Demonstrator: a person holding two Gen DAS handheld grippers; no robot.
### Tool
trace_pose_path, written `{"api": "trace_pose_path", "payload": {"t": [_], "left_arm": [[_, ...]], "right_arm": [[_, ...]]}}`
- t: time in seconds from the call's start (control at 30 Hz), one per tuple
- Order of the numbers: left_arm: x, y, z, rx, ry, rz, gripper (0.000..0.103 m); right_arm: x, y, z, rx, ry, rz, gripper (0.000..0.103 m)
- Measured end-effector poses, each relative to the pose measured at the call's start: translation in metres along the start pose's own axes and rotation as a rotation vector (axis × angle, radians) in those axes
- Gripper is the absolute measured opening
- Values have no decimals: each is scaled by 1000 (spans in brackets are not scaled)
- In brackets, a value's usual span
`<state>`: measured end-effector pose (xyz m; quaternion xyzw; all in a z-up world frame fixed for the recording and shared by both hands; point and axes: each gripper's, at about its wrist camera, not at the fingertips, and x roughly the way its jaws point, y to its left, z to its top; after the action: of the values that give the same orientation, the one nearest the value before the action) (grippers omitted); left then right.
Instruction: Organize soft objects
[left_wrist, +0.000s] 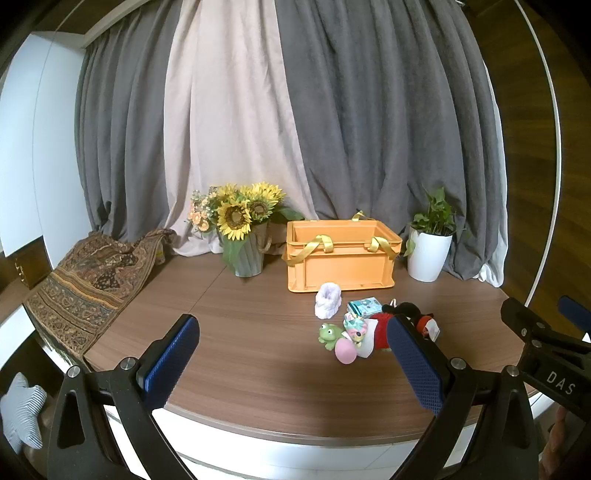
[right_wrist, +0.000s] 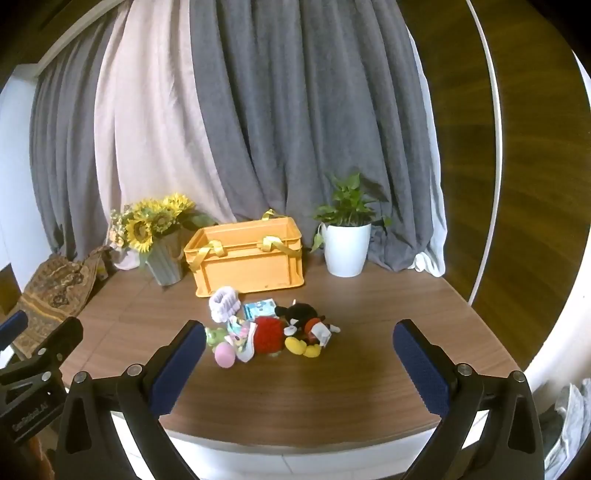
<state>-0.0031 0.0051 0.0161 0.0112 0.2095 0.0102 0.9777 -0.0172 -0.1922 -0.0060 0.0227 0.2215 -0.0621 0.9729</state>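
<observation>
Wide view of the table (right_wrist: 369, 332), and everything is set for the tidy-up. At the back stands the orange crate (right_wrist: 247, 264), yellow straps draped over its rim, apparently empty from here, with the sunflower vase (right_wrist: 164, 258) to its left and a potted plant (right_wrist: 347, 247) to its right. Just in front of the crate lies the toy pile (right_wrist: 266, 328), all bunched and touching: a mouse plush (right_wrist: 304, 325), a red ball (right_wrist: 267, 334), a lilac knitted piece (right_wrist: 221, 304), a small blue packet (right_wrist: 258, 308), a green frog (left_wrist: 330, 332) and a pink egg (left_wrist: 345, 350).

The risks, as I judge them: the pile is so tangled that pinching one toy could drag a neighbour along or roll the egg toward the table edge. Soft bodies squash, so a shallow pinch could slip off. The loose straps could snag a toy on its way into the crate.

Now the left gripper (left_wrist: 291, 358): fingers spread wide, holding nothing, hovering over the near table edge, well short of the pile. The right gripper (right_wrist: 299, 362) is the same: fingers wide apart, empty, touching nothing, with the pile framed between them but farther back.
</observation>
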Motion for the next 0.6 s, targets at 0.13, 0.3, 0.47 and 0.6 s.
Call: {"api": "trace_pose_path", "payload": {"t": [0.13,0.3,0.47,0.6], "left_arm": [[0,-2,0,-3,1,-5,103],[1,-3,-1,-3,0,-6,103],[1,-4,-2,-3,0,-13,103],[2,-5,-2,-4,0,-15,103]], "right_arm": [[0,0,-2,3,2,0,103],[1,-1,-1,4,1,1,103],[0,-2,-1,6,1,2,103],[0,-2,-1,8,-1,3,103]]}}
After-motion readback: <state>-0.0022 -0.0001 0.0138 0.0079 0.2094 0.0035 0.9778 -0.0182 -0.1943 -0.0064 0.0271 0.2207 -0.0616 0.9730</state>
